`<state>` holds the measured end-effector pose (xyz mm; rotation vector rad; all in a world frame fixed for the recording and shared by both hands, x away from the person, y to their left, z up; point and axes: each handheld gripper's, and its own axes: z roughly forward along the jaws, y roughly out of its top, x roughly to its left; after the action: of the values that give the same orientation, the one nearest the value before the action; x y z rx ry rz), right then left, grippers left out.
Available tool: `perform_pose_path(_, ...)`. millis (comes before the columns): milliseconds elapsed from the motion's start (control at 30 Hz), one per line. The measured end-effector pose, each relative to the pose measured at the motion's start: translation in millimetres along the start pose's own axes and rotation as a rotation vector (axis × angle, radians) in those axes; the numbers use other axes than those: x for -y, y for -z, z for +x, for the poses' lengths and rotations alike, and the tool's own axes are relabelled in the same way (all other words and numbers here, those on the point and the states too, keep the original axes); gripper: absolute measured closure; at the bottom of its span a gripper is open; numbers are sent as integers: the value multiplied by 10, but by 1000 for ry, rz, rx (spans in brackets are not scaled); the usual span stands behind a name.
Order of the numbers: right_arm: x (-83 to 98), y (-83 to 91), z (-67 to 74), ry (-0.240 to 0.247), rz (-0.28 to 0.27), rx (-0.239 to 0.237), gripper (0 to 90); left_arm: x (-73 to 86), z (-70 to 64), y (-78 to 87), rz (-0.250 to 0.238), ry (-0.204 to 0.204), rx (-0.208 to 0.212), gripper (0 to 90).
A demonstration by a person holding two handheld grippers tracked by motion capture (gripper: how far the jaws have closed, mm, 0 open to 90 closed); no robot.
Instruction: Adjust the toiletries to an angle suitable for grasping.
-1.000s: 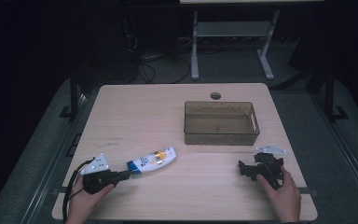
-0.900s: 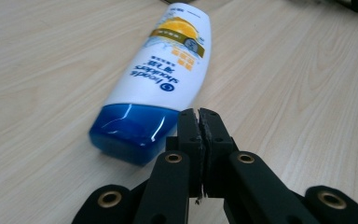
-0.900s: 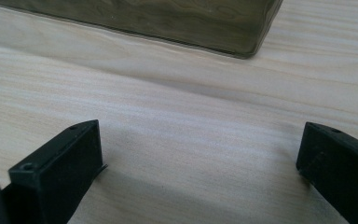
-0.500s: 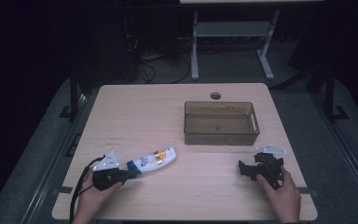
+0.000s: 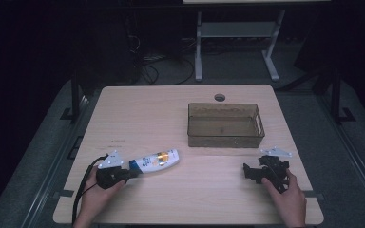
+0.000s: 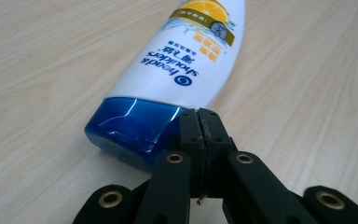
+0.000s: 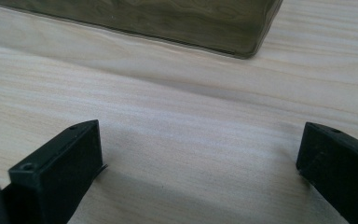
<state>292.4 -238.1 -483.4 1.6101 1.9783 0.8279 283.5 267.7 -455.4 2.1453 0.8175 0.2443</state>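
A white shampoo bottle [image 5: 156, 160] with a blue cap [image 6: 130, 128] and an orange-yellow label lies on its side near the front left of the wooden table [image 5: 152, 118], cap toward me. My left gripper [image 5: 131, 174] rests on the table at the cap end. In the left gripper view this gripper [image 6: 199, 114] has its jaws pressed together with nothing between them, their tips right against the cap's right side. My right gripper [image 5: 248, 172] sits at the front right. In the right gripper view it [image 7: 200, 135] stands wide open over bare wood.
A clear brownish plastic bin [image 5: 225, 124] stands right of the table's centre, just beyond the right gripper, and its near wall [image 7: 168, 21] shows ahead of the open jaws. A round cable hole [image 5: 219, 97] lies near the far edge. The floor around is dark.
The left hand and its gripper have shifted a little to the right, up to the bottle's cap. The bottle and the right gripper have stayed put.
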Motion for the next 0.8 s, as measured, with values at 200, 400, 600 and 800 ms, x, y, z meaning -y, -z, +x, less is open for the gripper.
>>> perform_pose_path(200, 0, 0, 0, 0, 0, 0, 0, -32, 40, -14, 0, 6, -15, 889)
perform_pose_path(400, 0, 1, -1, 2, 1, 0, 0, -50, 113, -33, -4, 23, -30, 890)
perform_pose_path(600, 0, 0, -1, 1, 1, 0, 0, -85, 159, -53, 2, 26, -45, 892)
perform_pose_path(800, 0, 0, -2, 2, 1, 0, 0, -138, 238, -92, 4, 33, -62, 897)
